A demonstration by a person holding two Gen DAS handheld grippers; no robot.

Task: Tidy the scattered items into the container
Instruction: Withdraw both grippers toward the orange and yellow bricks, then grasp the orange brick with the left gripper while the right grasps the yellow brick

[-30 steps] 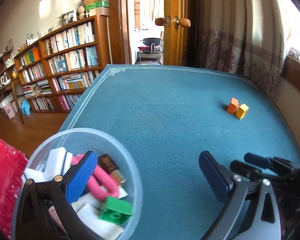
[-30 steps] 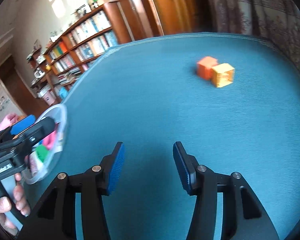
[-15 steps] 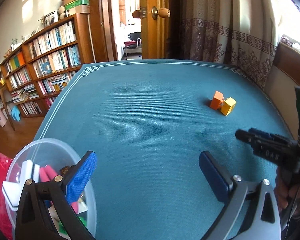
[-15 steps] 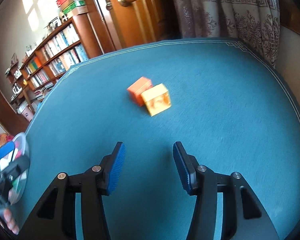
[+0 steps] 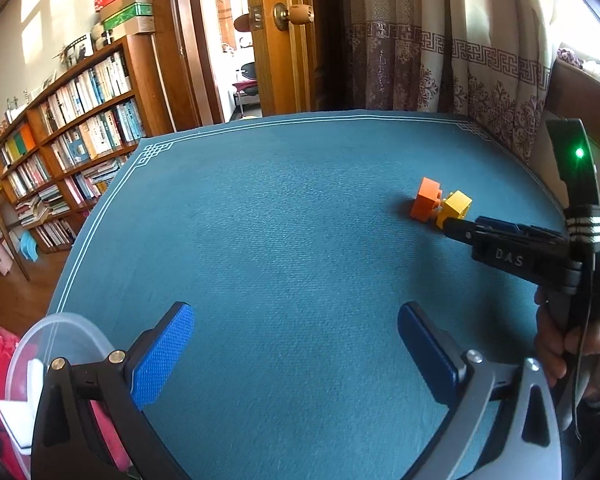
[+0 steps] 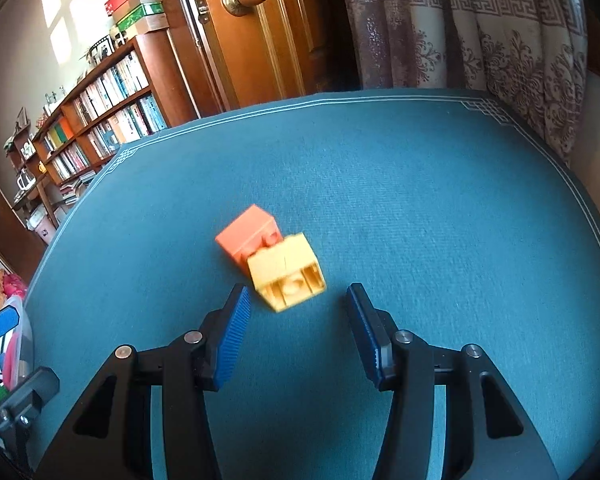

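two blocks lie on the mat (image 6: 420, 184), one orange block (image 6: 246, 236) and one yellow block (image 6: 286, 270), touching each other; one clear tub (image 5: 60, 344) sits at the mat's near left edge with several pieces already inside, white and pink among them. the right gripper (image 6: 296, 320) is spread wide with nothing between its pads, and the yellow block sits just ahead of its tips, roughly centred in the gap, with the orange block just beyond and a little to the left. the left gripper (image 5: 296, 348) is also wide open and holds nothing, beside the tub, well apart from the blocks. both blocks are hard plastic bricks, cube-like; the yellow one lies tipped so its hollow underside with a round tube faces the right wrist camera. the mat is teal woven cloth with a thin white line border. the gripper pads (image 6: 232, 340) are blue and ribbed
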